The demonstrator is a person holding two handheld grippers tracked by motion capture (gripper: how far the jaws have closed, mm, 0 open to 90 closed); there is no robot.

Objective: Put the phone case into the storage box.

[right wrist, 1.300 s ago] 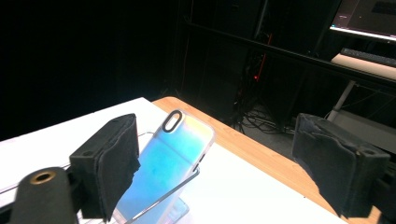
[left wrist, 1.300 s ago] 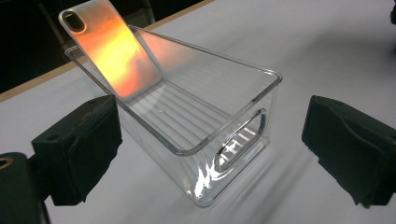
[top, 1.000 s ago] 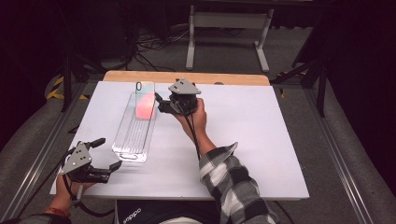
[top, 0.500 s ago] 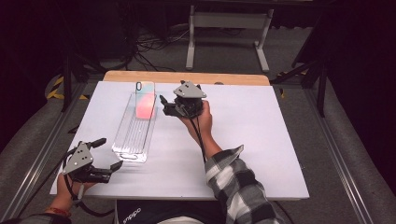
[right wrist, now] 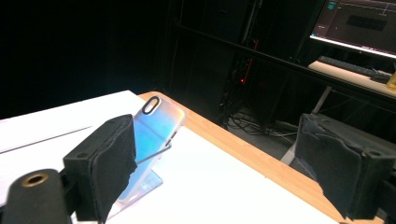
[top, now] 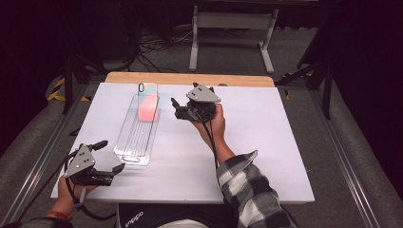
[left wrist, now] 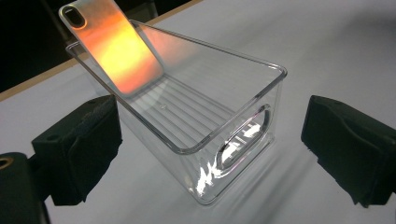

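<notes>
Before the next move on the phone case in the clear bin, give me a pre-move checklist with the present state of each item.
1. Phone case in the clear bin, leaning on its far end: ok.
2. Right gripper open, holding nothing: ok.
3. Left gripper open, at the bin's near end, not touching it: ok.
4. Bin upright and flat on the white table: ok.
5. Bin otherwise empty: ok.
6. Case steady against the bin wall: cannot tell.
</notes>
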